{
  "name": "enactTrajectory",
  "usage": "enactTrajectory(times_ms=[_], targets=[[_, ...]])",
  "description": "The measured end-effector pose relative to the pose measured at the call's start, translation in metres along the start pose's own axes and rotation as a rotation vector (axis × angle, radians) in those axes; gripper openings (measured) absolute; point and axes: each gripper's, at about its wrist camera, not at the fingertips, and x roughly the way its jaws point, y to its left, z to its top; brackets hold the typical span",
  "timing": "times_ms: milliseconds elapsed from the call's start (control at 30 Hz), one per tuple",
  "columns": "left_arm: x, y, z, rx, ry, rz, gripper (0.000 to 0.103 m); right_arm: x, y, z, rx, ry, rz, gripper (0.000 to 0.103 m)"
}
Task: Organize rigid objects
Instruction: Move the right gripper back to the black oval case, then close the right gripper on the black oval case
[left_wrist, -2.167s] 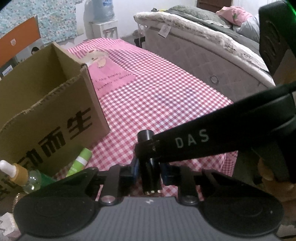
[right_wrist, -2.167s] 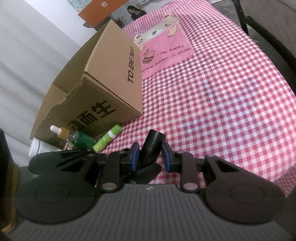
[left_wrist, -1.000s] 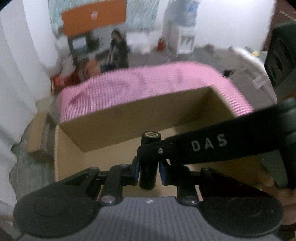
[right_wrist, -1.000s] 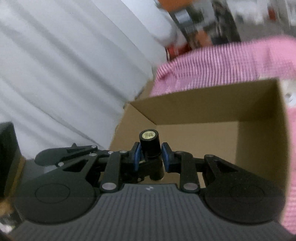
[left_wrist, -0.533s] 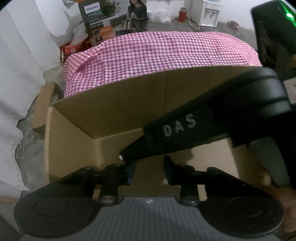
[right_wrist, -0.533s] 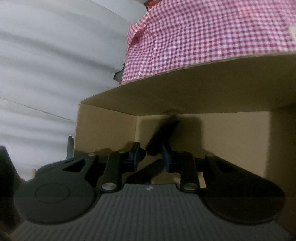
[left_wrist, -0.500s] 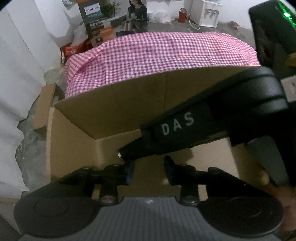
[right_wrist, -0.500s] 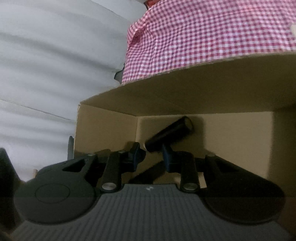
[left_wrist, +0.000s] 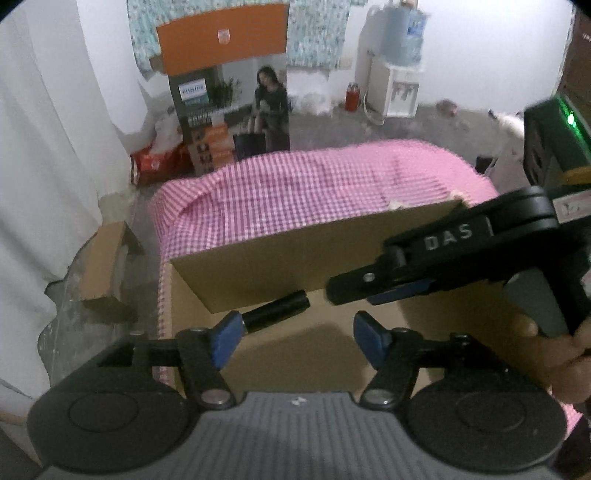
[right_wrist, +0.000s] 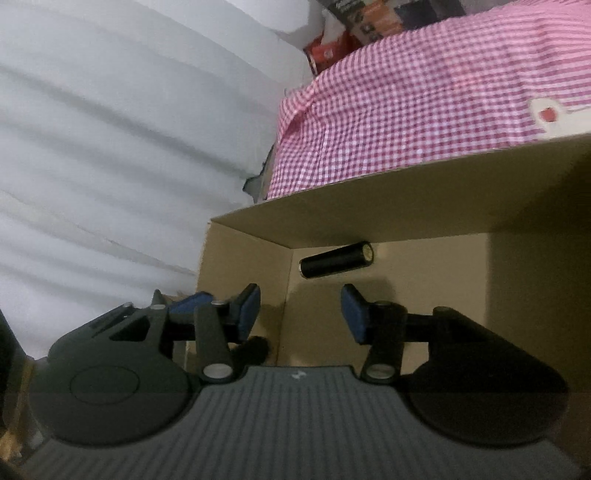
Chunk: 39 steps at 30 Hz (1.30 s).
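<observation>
Both grippers over open box (left_wrist: 258, 254), angled down into it.
Left gripper (left_wrist: 295, 336): jaws wide, just opened, nothing pressed between pads.
Right gripper (right_wrist: 299, 310): jaws moderately apart, just opened, empty.
Black tube (right_wrist: 336, 259) lying on its side on box floor near back wall, clear of both grippers; looks released there for storage.
Box on pink checked cloth (left_wrist: 314, 195).
Probable next: withdraw, fetch further items.
</observation>
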Motion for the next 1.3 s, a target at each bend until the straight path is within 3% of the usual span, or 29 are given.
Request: enactTrajectory(times_ms=[233, 367, 567, 767, 900, 1067, 1300], targets=[[-0.057, -0.004, -0.027, -0.004, -0.098, -0.047, 0.07, -0.062, 0.0, -0.035, -0.01, -0.08, 0.06, 0.048], [-0.085, -0.013, -0.058, -0.002, -0.143, -0.103, 0.071, -0.113, -0.003, -0.072, -0.038, -0.163, 0.112, 0.048], [-0.091, -0.035, -0.109, 0.032, -0.156, -0.2, 0.072, -0.159, -0.036, -0.145, -0.01, -0.244, 0.122, 0.048], [-0.082, -0.065, -0.153, 0.062, -0.171, -0.274, 0.071, -0.16, -0.087, -0.213, 0.119, -0.307, 0.08, 0.048], [-0.061, -0.098, -0.171, 0.117, -0.118, -0.34, 0.069, -0.139, -0.115, -0.25, 0.211, -0.322, 0.025, 0.048], [-0.03, -0.143, -0.18, 0.266, -0.092, -0.301, 0.056, -0.117, -0.131, -0.269, 0.263, -0.285, -0.01, 0.041], [0.004, -0.171, -0.178, 0.349, -0.031, -0.295, 0.04, -0.095, -0.149, -0.274, 0.324, -0.246, -0.005, 0.036]])
